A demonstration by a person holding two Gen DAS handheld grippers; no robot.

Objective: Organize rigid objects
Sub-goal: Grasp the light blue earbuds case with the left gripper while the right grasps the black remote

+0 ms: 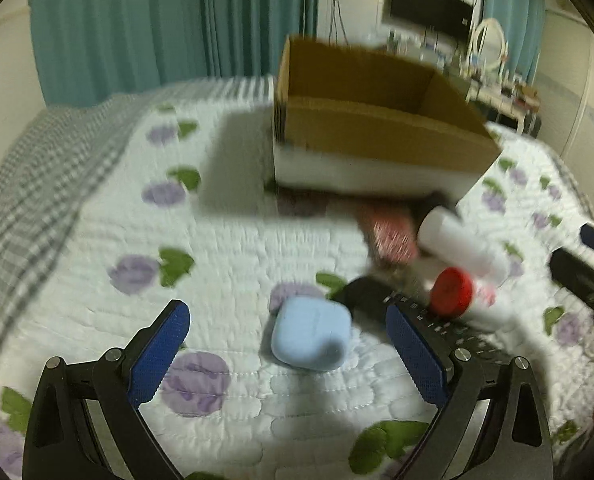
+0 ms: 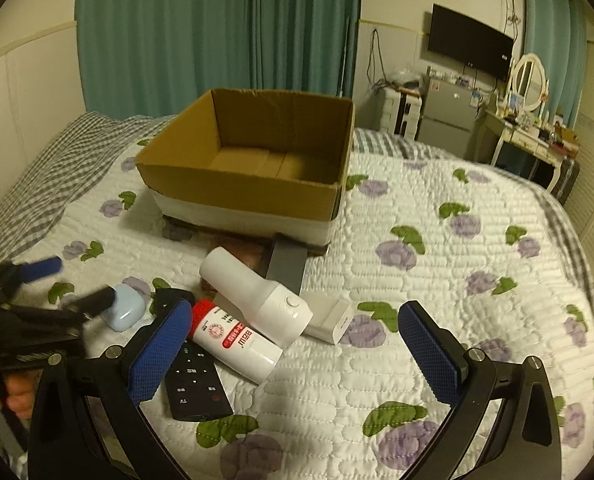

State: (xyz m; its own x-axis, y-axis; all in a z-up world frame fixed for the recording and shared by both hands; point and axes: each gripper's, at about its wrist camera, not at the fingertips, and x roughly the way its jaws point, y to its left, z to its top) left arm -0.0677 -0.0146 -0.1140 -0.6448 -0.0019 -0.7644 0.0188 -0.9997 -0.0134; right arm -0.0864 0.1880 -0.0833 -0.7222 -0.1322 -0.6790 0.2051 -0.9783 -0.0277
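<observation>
An open cardboard box (image 2: 233, 192) (image 1: 377, 132) stands on the bed, empty inside. In front of it lies a pile: a white bottle (image 2: 257, 292) (image 1: 461, 244), a red-capped tube (image 2: 233, 340) (image 1: 453, 292), a black remote (image 2: 195, 380), a white block (image 2: 329, 318), and a light blue earbud case (image 2: 123, 308) (image 1: 311, 334). My left gripper (image 1: 289, 344) is open, its jaws on either side of the blue case. It also shows in the right wrist view (image 2: 69, 284). My right gripper (image 2: 293, 344) is open and empty above the tube and bottle.
The quilt (image 2: 437, 280) has purple flowers and a grey checked blanket (image 2: 45, 172) at the left. A dark flat item and a grey one (image 2: 287, 262) stick out under the box. A dresser with mirror (image 2: 529, 136) stands beyond the bed.
</observation>
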